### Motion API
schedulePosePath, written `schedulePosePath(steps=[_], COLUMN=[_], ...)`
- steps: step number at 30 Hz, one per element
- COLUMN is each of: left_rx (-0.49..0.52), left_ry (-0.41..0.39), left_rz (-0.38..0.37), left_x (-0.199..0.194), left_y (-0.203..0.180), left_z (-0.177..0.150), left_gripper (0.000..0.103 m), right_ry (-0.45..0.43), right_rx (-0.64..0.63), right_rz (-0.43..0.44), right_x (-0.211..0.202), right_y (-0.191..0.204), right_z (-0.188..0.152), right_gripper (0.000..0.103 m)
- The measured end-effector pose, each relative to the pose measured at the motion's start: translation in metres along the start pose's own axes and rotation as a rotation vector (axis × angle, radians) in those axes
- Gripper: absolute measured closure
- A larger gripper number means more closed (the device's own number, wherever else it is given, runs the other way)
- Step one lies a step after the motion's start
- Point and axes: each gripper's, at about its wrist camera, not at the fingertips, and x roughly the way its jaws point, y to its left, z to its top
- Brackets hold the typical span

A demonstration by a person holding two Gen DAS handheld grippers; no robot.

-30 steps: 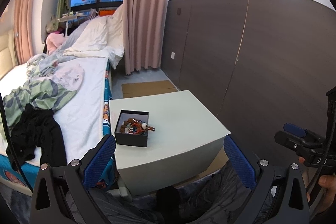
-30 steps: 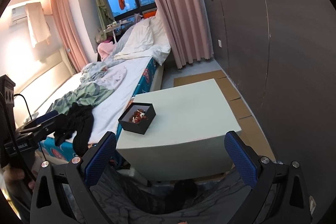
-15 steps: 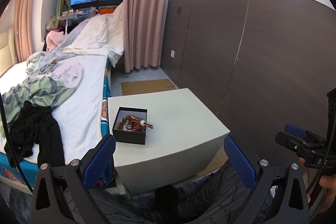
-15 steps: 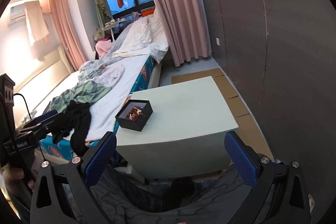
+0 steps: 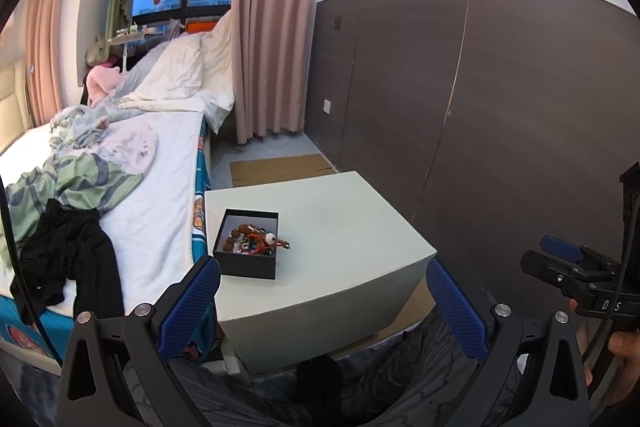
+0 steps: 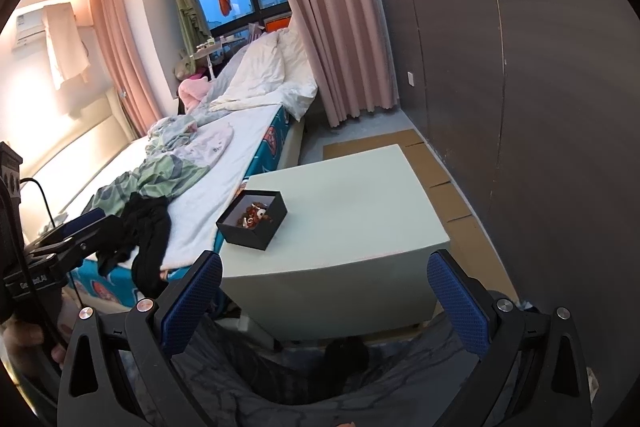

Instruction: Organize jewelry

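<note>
Black box (image 5: 247,244) of jewelry (image 5: 256,241) sits on the pale counter (image 5: 340,227), at its corner nearest the bed (image 5: 160,167). My left hand-held gripper (image 5: 322,301) and right hand-held gripper (image 6: 324,301) both hang short of the counter, jaws wide apart, holding nothing.

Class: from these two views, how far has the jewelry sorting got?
Nothing looks done: the jewelry is a tangled heap in the black box on the table. Nothing in hand: left gripper and right gripper are open, short of the table. All sorting remains.
</note>
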Motion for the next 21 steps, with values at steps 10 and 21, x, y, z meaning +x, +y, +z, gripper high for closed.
schedulePosePath(steps=[10, 21], left_rx=[-0.004, 0.000], left_ry=[0.006, 0.007], left_rz=[-0.004, -0.003], left_x=[0.0013, 0.0025], left_y=[0.0019, 0.0016], left_z=[0.0001, 0.0009], left_gripper=[0.000, 0.001], right_ry=[0.012, 0.015], right_rx=[-0.005, 0.005], right_rz=[-0.010, -0.018], right_x=[0.0048, 0.0063], right_y=[0.0033, 0.0012], right_z=[0.0005, -0.0002], right_gripper=[0.000, 0.000])
